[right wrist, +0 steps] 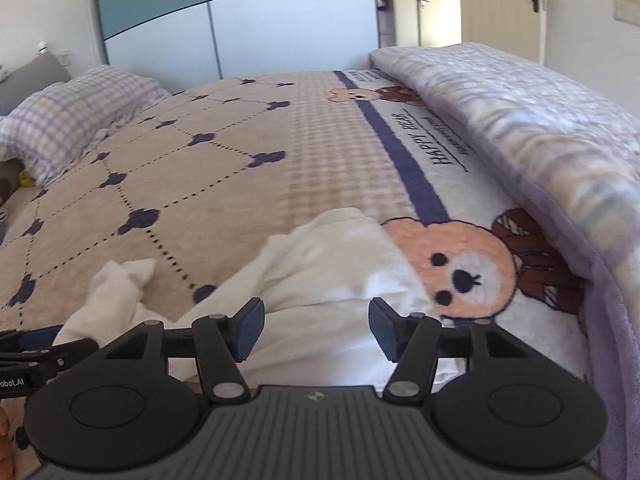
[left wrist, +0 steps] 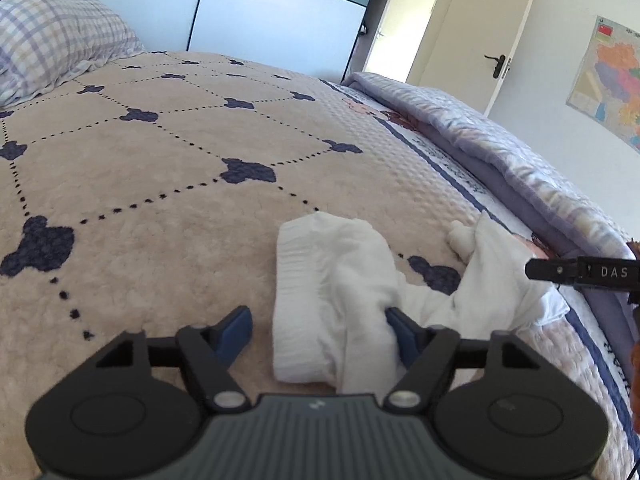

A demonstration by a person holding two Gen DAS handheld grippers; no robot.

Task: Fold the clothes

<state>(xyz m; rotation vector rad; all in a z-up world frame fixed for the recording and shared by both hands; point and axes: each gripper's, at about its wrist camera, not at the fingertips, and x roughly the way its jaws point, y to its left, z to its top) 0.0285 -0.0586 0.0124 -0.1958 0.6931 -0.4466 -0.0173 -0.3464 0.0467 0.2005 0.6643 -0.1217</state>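
A white garment (left wrist: 328, 272) lies crumpled on the beige bed cover (left wrist: 160, 184), with a ribbed folded edge on its left. My left gripper (left wrist: 320, 330) straddles its near part. The cloth lies against the right pad, while the left pad stands clear of it. In the right wrist view the same white garment (right wrist: 320, 264) spreads beneath my right gripper (right wrist: 316, 324), whose jaws stand wide apart with nothing pinched. One black finger (left wrist: 560, 270) of the right gripper reaches over the garment's right end.
A plaid pillow (left wrist: 52, 40) rests at the head of the bed. A folded lilac blanket (left wrist: 500, 148) runs along the right edge beside a bear-print sheet (right wrist: 460, 272). A wardrobe (left wrist: 260, 8), a door (left wrist: 480, 20) and a wall map (left wrist: 612, 80) stand behind.
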